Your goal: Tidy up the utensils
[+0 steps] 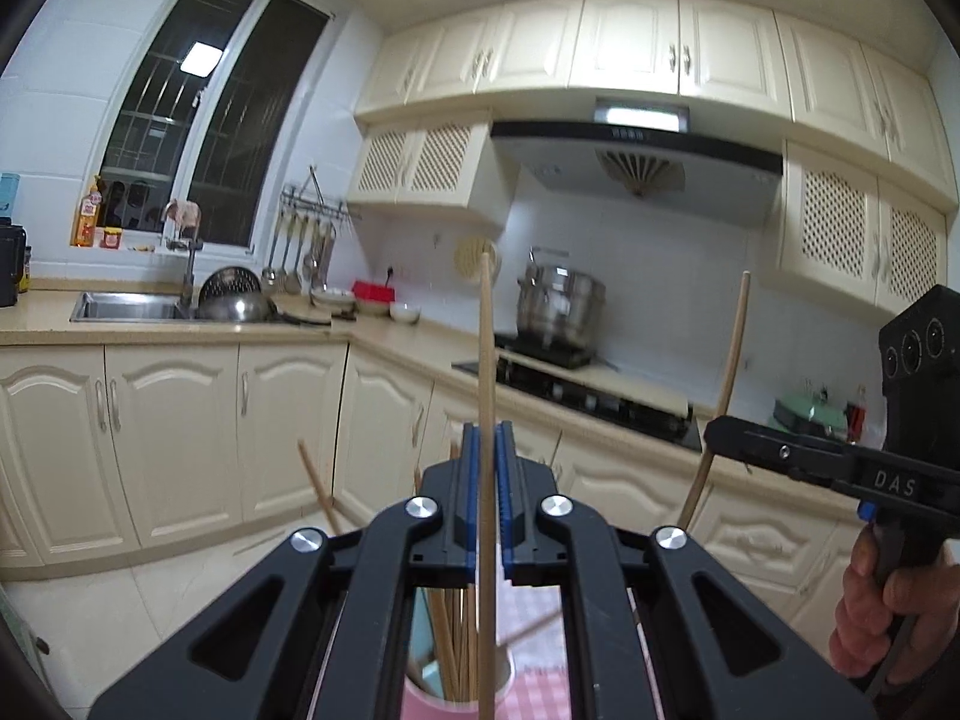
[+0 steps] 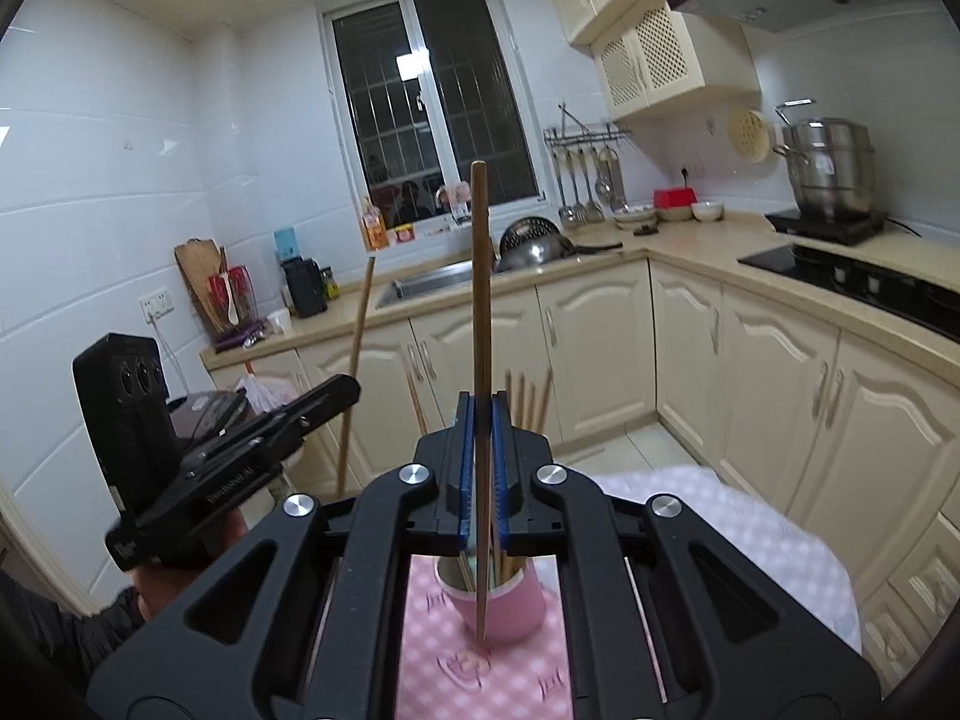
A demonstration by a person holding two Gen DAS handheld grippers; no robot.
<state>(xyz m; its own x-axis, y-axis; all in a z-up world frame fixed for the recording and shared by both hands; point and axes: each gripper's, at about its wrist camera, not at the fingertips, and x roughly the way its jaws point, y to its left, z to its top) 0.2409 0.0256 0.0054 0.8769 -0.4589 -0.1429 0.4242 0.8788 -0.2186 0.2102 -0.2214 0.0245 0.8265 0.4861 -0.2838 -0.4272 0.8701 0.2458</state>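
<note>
My left gripper (image 1: 487, 438) is shut on a light wooden chopstick (image 1: 486, 360) held upright. Below it stands a pink cup (image 1: 420, 699) with several chopsticks in it. My right gripper (image 2: 480, 414) is shut on a darker wooden chopstick (image 2: 479, 276), also upright, with its lower tip in front of the pink cup (image 2: 510, 606) on the pink checked tablecloth (image 2: 750, 528). Each gripper shows in the other's view: the right gripper (image 1: 714, 429) at right with its chopstick (image 1: 729, 372), the left gripper (image 2: 351, 387) at left with its chopstick (image 2: 357, 348).
Cream kitchen cabinets (image 2: 780, 372) run along the far side under a countertop with a sink (image 2: 420, 285), a stove (image 2: 870, 285) and a steel pot (image 2: 831, 165). Ladles hang on a wall rack (image 2: 585, 180). The table edge lies at right.
</note>
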